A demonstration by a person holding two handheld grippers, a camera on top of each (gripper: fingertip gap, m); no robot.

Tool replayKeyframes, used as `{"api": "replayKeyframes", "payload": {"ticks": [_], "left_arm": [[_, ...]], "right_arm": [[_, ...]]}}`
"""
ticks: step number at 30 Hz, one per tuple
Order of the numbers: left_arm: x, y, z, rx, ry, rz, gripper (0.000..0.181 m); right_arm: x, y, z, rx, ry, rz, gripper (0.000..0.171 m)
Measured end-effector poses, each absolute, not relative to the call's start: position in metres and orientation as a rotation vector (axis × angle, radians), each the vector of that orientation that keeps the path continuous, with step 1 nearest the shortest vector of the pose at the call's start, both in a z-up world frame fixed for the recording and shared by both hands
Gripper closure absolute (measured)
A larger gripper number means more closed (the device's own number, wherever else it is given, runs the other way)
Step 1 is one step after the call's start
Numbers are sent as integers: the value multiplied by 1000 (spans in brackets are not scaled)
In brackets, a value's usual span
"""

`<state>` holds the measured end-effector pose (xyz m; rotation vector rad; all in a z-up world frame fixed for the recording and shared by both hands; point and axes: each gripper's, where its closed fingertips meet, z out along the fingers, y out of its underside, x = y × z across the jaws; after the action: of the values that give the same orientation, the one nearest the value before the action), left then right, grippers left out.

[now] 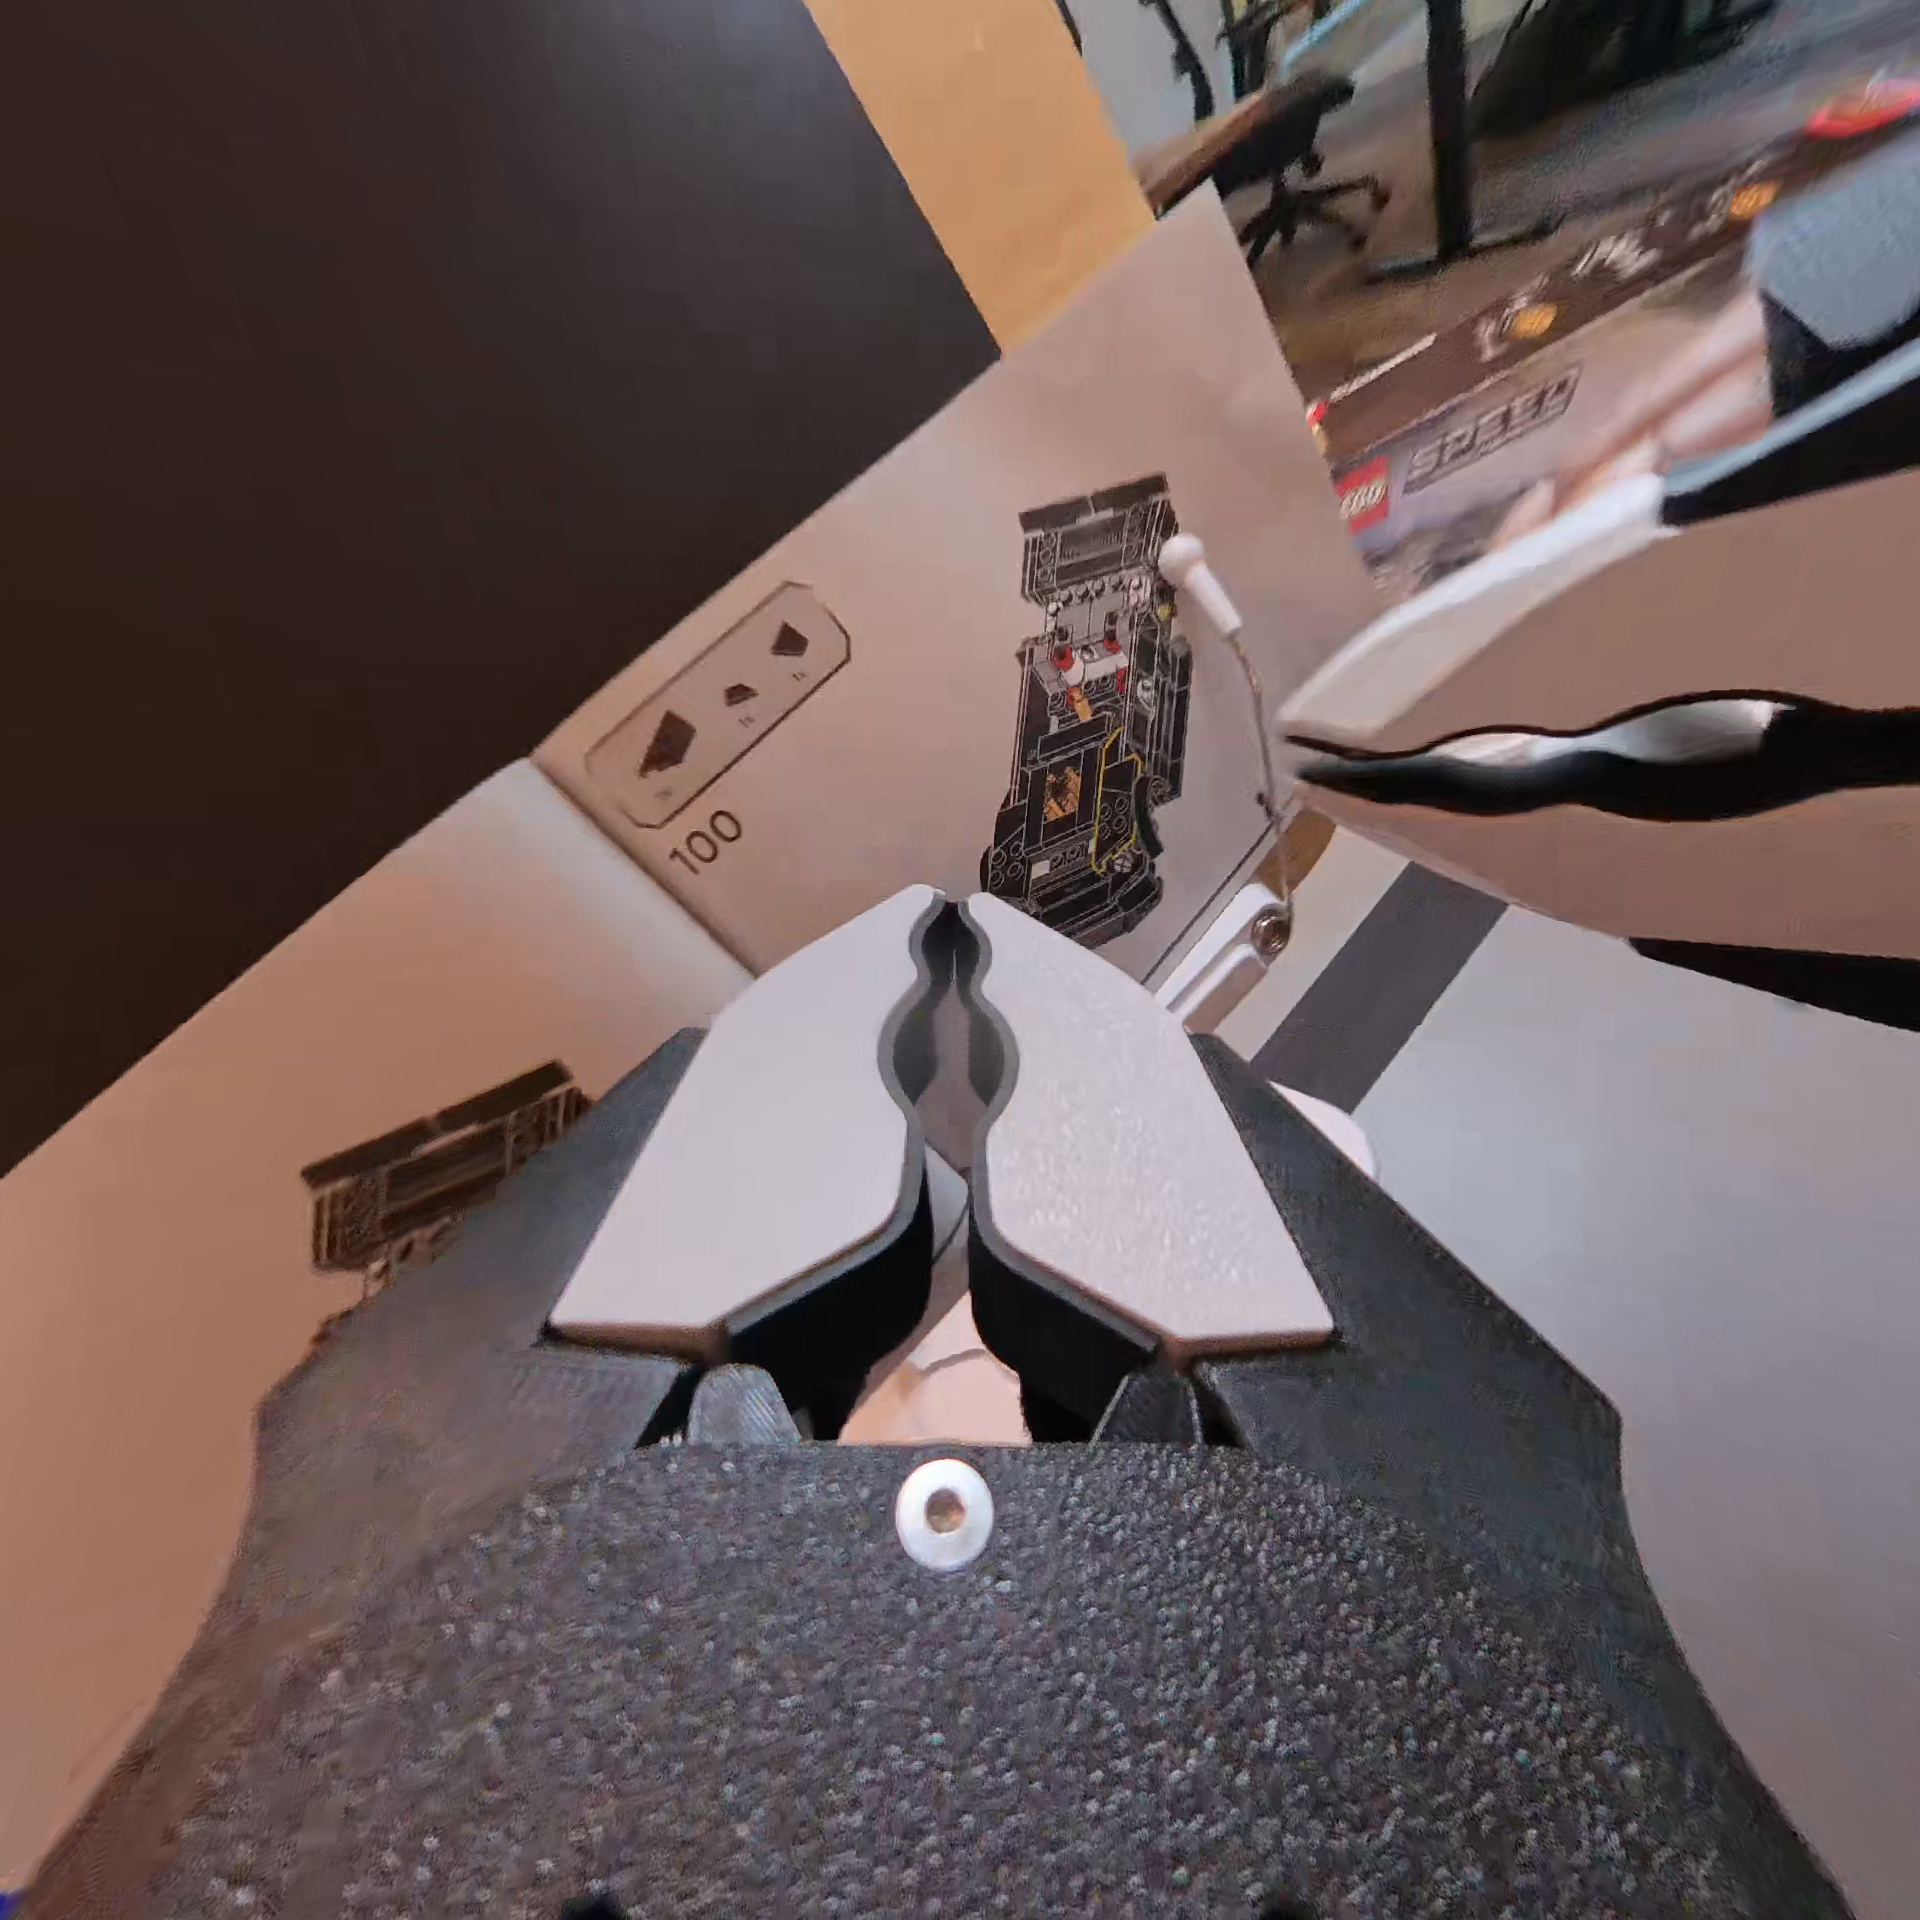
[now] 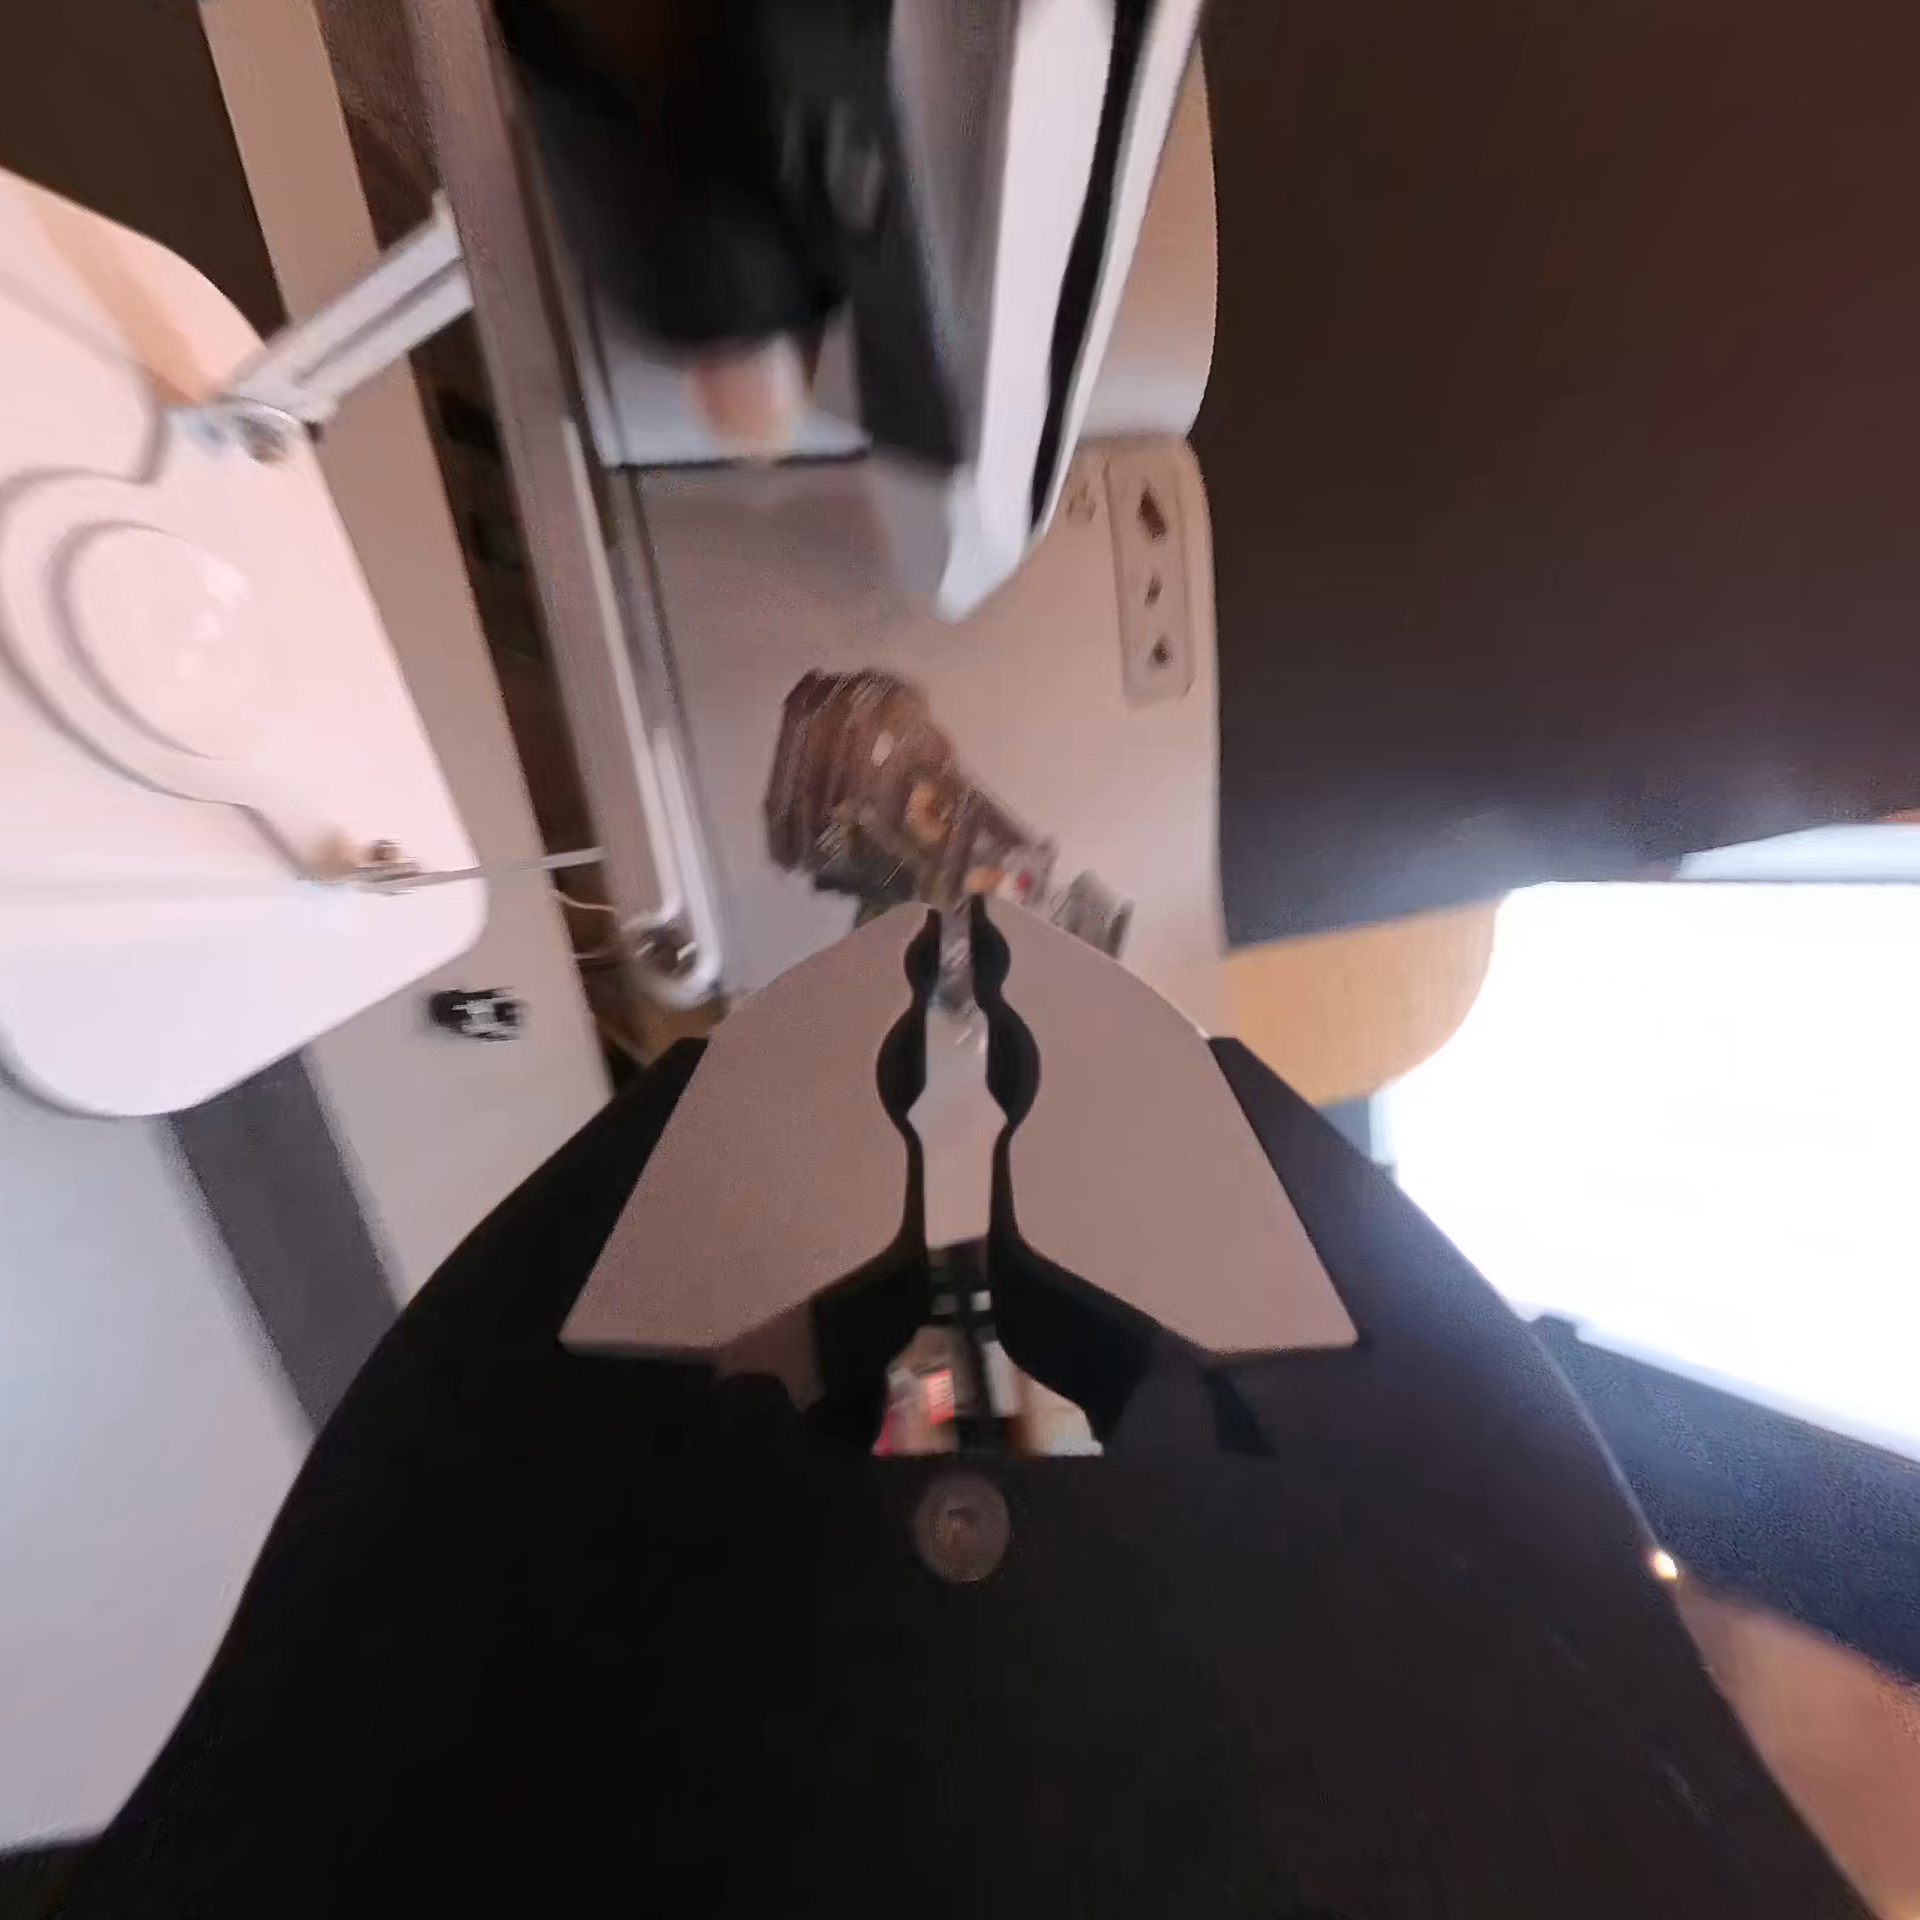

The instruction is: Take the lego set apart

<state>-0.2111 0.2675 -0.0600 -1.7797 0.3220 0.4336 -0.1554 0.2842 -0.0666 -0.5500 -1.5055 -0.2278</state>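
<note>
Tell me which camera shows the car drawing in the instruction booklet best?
The left wrist view. The car drawing on the open instruction booklet looks sharp and whole there. In the right wrist view the same drawing is blurry, tilted and partly behind the right gripper.

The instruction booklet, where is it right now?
In the left wrist view the booklet lies open just beyond the shut left tongs, with the Lego box past it on the right.
</note>
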Motion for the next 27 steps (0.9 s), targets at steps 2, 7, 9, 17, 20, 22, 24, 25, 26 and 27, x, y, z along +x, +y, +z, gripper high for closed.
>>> {"api": "replayKeyframes", "payload": {"ticks": [2, 7, 9, 17, 20, 22, 24, 25, 26, 27], "left_arm": [[-211, 254, -54, -1756, 298, 396, 181], [-220, 219, -52, -1767, 230, 391, 181], [-219, 204, -48, -1764, 197, 369, 181], [-136, 123, -50, -1651, 177, 167, 181], [-94, 99, -79, -1646, 204, 112, 181], [-71, 89, -102, -1655, 198, 56, 181], [-56, 83, -126, -1670, 178, 29, 181], [-51, 81, -137, -1678, 173, 32, 181], [-48, 80, -147, -1681, 170, 29, 181], [-47, 78, -155, -1682, 160, 31, 181]], "right_arm": [[-133, 283, -86, -683, -1482, -98, 156], [-96, 259, -130, -900, -1454, 179, 150], [-85, 245, -141, -956, -1452, 263, 149], [-17, 215, -155, -1274, -1368, 694, 133], [15, 213, -159, -1340, -1332, 770, 127], [32, 214, -159, -1338, -1310, 770, 127], [43, 218, -161, -1337, -1279, 765, 127], [47, 220, -164, -1344, -1259, 773, 127], [49, 222, -166, -1349, -1245, 787, 127], [50, 224, -169, -1356, -1238, 793, 127]]}}
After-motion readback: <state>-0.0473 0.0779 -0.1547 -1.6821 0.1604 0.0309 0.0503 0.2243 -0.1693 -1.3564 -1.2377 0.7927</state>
